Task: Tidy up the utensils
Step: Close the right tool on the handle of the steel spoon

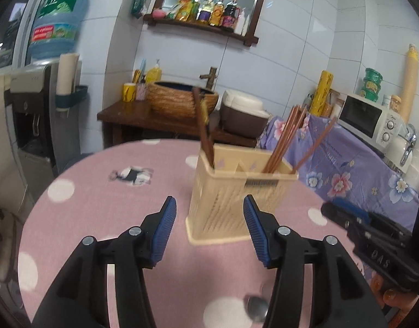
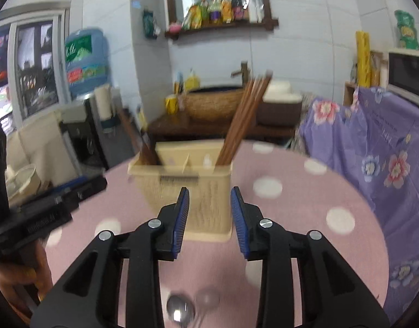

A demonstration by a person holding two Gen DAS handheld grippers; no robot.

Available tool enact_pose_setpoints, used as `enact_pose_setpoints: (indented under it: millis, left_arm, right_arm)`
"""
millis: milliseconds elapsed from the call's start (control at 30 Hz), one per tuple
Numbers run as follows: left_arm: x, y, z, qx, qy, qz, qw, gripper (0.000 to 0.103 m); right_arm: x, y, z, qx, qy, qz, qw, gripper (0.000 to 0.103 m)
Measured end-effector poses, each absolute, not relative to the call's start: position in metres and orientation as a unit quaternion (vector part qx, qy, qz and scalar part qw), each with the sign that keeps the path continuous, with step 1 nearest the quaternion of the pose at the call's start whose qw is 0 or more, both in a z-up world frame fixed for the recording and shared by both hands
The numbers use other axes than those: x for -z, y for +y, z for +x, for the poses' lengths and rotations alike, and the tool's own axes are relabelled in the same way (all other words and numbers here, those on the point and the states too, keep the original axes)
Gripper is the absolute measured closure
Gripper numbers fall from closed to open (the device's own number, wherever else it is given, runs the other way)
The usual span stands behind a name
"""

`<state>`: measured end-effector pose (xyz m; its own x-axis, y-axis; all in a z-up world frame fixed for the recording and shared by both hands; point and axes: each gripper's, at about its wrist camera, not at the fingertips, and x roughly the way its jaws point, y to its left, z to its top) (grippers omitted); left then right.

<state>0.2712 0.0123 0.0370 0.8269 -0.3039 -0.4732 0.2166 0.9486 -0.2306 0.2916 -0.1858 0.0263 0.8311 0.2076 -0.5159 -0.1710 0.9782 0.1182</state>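
1. The utensil holder (image 1: 236, 191) stands upright near the middle of the round tabletop (image 1: 100, 218), just ahead of both grippers. It is a beige plastic box with slotted sides and inner dividers that split it into compartments.
2. A bundle of reddish-brown chopsticks (image 1: 284, 139) leans out of the right-hand compartment, with one more stick slanting further right. A dark wooden handle (image 1: 204, 128) stands in the left-hand compartment; what kind of utensil it belongs to I cannot tell. The middle section looks empty.
3. A metal spoon (image 2: 179, 311) lies on the pink dotted cloth near the bottom edge of both views, close to the grippers and well short of the holder. A second, fainter round shape sits just beside it in the right wrist view; it is too blurred to name.
4. My judgement: the sorting is partly done. The chopsticks and the handled piece are in place, and the spoon at least is left to collect.
5. The left gripper (image 1: 209, 229) is roughly half open with nothing between its blue pads.
6. The right gripper (image 2: 209, 218) is parted more narrowly and is also empty.
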Motion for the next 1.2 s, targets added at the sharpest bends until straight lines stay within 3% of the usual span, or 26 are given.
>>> enact_pose_setpoints:
  millis: [300,533,867,967,1033,1200]
  left_arm:
    - [0.022,0.017,0.227,0.133,0.335,-0.088,0.929,0.052]
    - [0.033,0.017,0.214,0.138,0.345,-0.103,0.923,0.052]
    - [0.038,0.021,0.206,0.13,0.348,-0.105,0.922,0.052]
    - [0.04,0.023,0.206,0.13,0.35,-0.109,0.921,0.052]
    - [0.041,0.025,0.207,0.129,0.352,-0.113,0.92,0.052]
    - [0.04,0.028,0.207,0.129,0.352,-0.118,0.92,0.052]
  right_arm:
    - [0.079,-0.179,0.222,-0.154,0.408,0.034,0.899,0.074]
    - [0.088,-0.169,0.209,-0.163,0.415,0.024,0.895,0.081]
    - [0.072,-0.152,0.248,-0.168,0.404,0.014,0.899,0.081]
    - [0.073,-0.149,0.258,-0.166,0.411,0.011,0.896,0.077]
    - [0.075,-0.146,0.263,-0.161,0.415,0.005,0.895,0.065]
    - [0.077,-0.139,0.27,-0.156,0.421,-0.015,0.894,0.063]
